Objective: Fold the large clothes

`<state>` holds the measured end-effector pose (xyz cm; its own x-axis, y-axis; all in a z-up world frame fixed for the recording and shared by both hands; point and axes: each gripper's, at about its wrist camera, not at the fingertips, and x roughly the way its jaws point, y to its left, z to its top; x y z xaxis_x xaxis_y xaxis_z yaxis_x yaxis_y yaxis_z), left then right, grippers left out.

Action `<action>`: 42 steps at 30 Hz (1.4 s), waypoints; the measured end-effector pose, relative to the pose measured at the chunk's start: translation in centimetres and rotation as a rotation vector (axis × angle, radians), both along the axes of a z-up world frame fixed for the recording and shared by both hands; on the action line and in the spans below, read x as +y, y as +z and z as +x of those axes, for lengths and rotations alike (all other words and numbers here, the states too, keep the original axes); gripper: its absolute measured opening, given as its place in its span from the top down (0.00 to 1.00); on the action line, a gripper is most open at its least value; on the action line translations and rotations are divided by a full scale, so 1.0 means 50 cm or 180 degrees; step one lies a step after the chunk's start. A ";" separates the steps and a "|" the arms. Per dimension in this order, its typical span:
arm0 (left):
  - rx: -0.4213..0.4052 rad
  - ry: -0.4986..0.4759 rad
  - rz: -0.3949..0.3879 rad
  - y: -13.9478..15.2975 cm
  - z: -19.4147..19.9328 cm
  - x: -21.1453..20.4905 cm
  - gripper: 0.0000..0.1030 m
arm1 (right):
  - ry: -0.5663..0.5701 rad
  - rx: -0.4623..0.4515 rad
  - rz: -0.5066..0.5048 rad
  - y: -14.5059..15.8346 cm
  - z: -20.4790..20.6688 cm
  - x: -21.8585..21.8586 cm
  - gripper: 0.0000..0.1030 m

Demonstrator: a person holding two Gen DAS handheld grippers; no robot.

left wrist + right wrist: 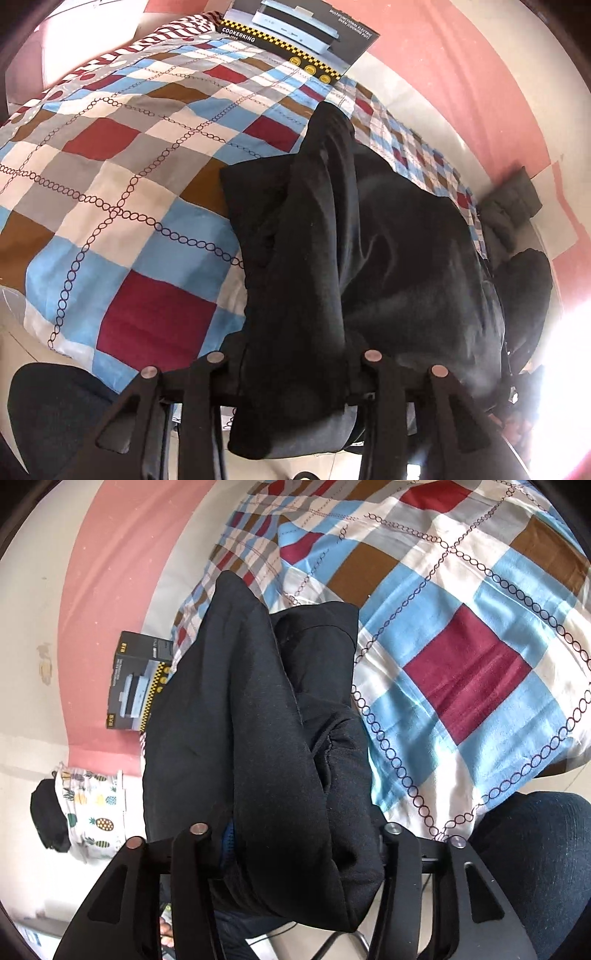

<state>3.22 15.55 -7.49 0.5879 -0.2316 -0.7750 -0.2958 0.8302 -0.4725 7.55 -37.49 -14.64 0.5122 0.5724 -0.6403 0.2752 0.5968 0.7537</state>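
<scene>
A bed takes up most of the room, covered by a checked quilt (122, 155) in red, blue, brown, grey and white squares crossed by chain-link lines. At 12 o'clock in the left wrist view a Cookerking appliance box (299, 33) stands at the bed's far end against a wall (461, 66) painted in pink and white bands. Strong glare (565, 350) floods in at 4 o'clock. In the right wrist view, a pineapple-print cloth (92, 808) lies at 9 o'clock.
</scene>
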 end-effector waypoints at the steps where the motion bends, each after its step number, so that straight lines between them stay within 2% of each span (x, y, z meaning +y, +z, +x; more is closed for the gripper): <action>1: 0.0019 -0.0005 -0.0007 0.003 -0.001 0.002 0.60 | 0.0013 0.0023 -0.0012 0.002 0.003 0.000 0.45; 5: 0.0121 -0.0006 0.0043 0.020 -0.015 0.017 0.54 | 0.0095 0.0029 -0.0179 0.018 -0.011 -0.007 0.40; 9: -0.0006 0.0077 0.0257 0.061 -0.050 0.047 0.53 | 0.0101 -0.0044 -0.0458 0.042 -0.039 -0.027 0.39; 13: -0.0122 0.0056 0.0389 0.095 -0.022 0.072 0.47 | 0.0016 -0.0324 -0.0730 0.094 -0.032 -0.052 0.39; 16: -0.0206 -0.0083 0.0364 0.098 0.056 0.075 0.41 | 0.0099 -0.0505 -0.0898 0.127 0.026 -0.047 0.38; 19: -0.0163 -0.0207 0.0439 0.086 0.159 0.068 0.40 | 0.0335 -0.0644 -0.0987 0.142 0.114 -0.022 0.37; 22: -0.0110 -0.0289 0.0398 0.072 0.259 0.064 0.40 | 0.0492 -0.0711 -0.1098 0.144 0.208 -0.002 0.37; 25: -0.0050 -0.0407 0.0375 0.059 0.340 0.051 0.40 | 0.0575 -0.0675 -0.1168 0.131 0.283 0.003 0.37; 27: 0.0048 -0.0487 0.0412 0.043 0.386 0.041 0.40 | 0.0602 -0.0580 -0.1092 0.111 0.331 0.001 0.37; 29: 0.0177 -0.0487 0.0405 0.018 0.421 0.038 0.45 | 0.0646 -0.0430 -0.0949 0.085 0.372 0.004 0.37; 30: 0.0196 -0.0466 0.0371 0.010 0.431 0.038 0.51 | 0.0672 -0.0351 -0.0925 0.077 0.386 0.009 0.43; 31: 0.0175 -0.0440 0.0397 0.011 0.434 0.035 0.64 | 0.0700 -0.0308 -0.0919 0.072 0.394 0.015 0.60; 32: 0.0129 -0.0431 0.0446 0.018 0.435 0.032 0.76 | 0.0686 -0.0309 -0.1004 0.075 0.397 0.022 0.85; 35: -0.0265 -0.0359 0.0629 0.069 0.427 0.026 0.80 | 0.0543 -0.0599 -0.1214 0.119 0.388 0.026 0.87; 37: -0.0401 -0.0340 0.0683 0.075 0.439 0.027 0.80 | 0.0444 -0.0637 -0.1265 0.120 0.399 0.022 0.87; 40: -0.0193 -0.0290 0.0717 0.006 0.480 0.026 0.79 | 0.0432 -0.0394 -0.1454 0.054 0.437 0.043 0.87; 42: -0.0120 -0.0220 0.0641 -0.039 0.487 0.029 0.79 | 0.0430 -0.0295 -0.1475 0.015 0.446 0.052 0.87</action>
